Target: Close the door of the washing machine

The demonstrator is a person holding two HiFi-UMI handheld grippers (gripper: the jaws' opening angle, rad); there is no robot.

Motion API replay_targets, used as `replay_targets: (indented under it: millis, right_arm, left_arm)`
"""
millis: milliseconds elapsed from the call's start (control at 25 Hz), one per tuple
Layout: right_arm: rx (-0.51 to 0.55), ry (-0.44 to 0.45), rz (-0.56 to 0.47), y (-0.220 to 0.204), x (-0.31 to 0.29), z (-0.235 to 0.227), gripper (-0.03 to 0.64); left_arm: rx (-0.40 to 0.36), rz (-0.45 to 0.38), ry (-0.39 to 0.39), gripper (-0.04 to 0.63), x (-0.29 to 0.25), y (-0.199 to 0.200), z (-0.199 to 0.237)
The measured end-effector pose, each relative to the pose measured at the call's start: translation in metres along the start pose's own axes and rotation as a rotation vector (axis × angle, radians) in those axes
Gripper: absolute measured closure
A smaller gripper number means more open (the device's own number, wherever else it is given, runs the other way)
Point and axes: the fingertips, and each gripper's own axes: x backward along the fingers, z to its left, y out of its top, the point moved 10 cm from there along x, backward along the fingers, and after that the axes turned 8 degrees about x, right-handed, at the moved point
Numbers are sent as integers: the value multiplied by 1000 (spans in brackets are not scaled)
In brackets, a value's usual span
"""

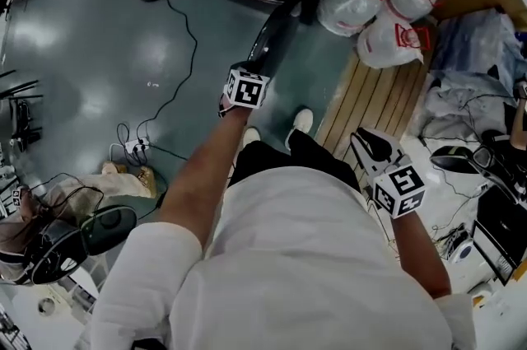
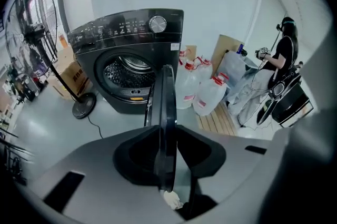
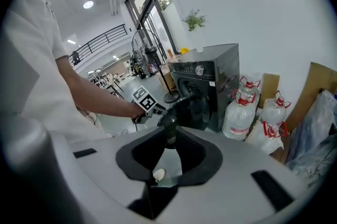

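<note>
Okay, quick status from my end. My left gripper [image 2: 168,133] is straddling the free edge of the dark, round glass-fronted door [image 2: 167,96]. The door is swung wide open off the black front-loading washing machine [image 2: 126,33] and points toward me edge-on. The jaws are only a little apart and look pinched onto the rim from both faces, with nothing else in them.

I reckon grabbing the outer rim rather than somewhere near the hinge makes sense. That's where you get the most leverage for the swing, and the rim can't slide out sideways.

The perforated steel drum [image 2: 129,72] is fully exposed, so the actual closing isn't done at all yet. My right gripper [image 3: 169,130] hangs back by my side, jaws slightly parted with nothing between them. I'd guess it's just parked clear of the door's arc.

The clear plastic water jugs with red labels [image 2: 202,96] sit just beside the machine, on the other side of the door from the drum, so the swing should go away from them.
</note>
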Motion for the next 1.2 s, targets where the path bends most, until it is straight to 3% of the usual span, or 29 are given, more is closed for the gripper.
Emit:
replay_targets:
  millis: [120,800,1200]
  right_arm:
    - [-6,9,-2,-1,-2,-7,543]
    - [-41,13,-22,1,-10,-19,554]
    - [-11,-16,-10,32,-48,-13,561]
  left_arm:
    - [-11,5,-25,453,-3,-1,1]
    - [-69,96,31,476,-10,5,19]
    - [-229,126,8,474,-14,24,76]
